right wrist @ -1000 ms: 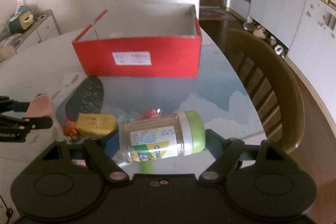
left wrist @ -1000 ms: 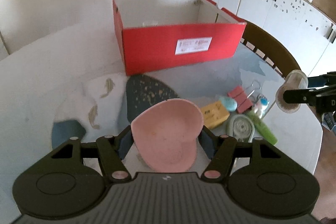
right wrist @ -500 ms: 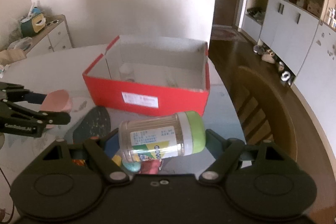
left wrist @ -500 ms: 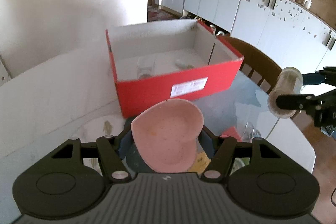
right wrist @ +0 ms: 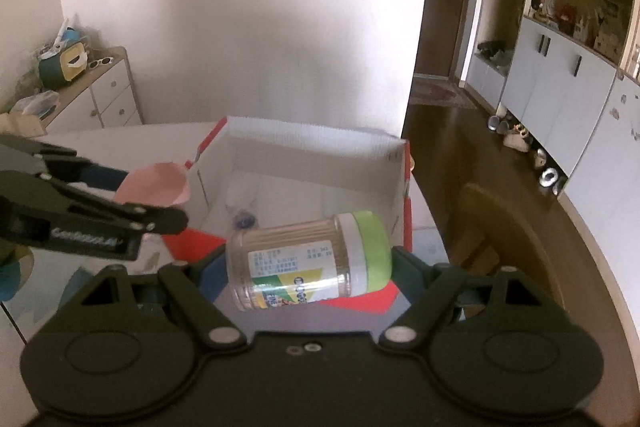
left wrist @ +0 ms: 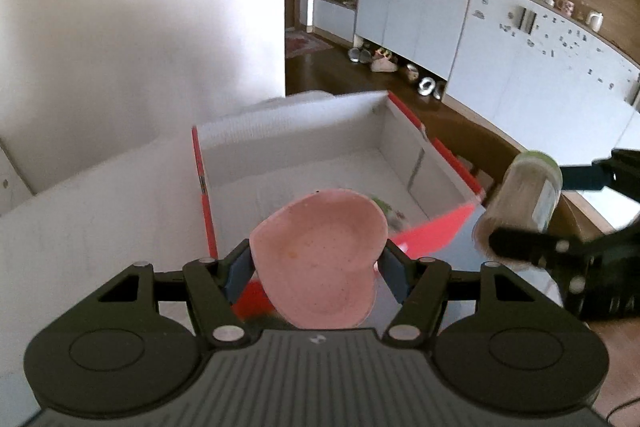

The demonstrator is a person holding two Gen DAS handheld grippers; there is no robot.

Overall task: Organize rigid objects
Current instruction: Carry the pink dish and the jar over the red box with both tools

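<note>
While both hands carry something, the risks are different for each, so I go from the left side to the right.

The left gripper [left wrist: 318, 263] has its fingers pinching a pink heart-shaped dish [left wrist: 320, 259] by its two side edges. The dish sits tilted between the pads, and beyond the fingertips lies the open red box [left wrist: 440, 231], with the dish hanging about over its near wall. The pads touch only the thin rim (a hard, smooth, curved surface), so I judge that the dish could turn or slip out if the hand tilts more. If it is released too early, it could strike the near wall and fall on the table outside the box.

The right gripper [right wrist: 310, 263] has its fingers pressed on a clear jar with a green lid [right wrist: 308, 263], held lying sideways, one pad on the bottom and one on the lid. The box [right wrist: 308, 163] is ahead of these fingertips. A round jar let go on its side would probably roll inside the box and knock the small things already there (I cannot tell what they are).

The two grippers are near each other over the same box, so they could collide if both go down together.
</note>
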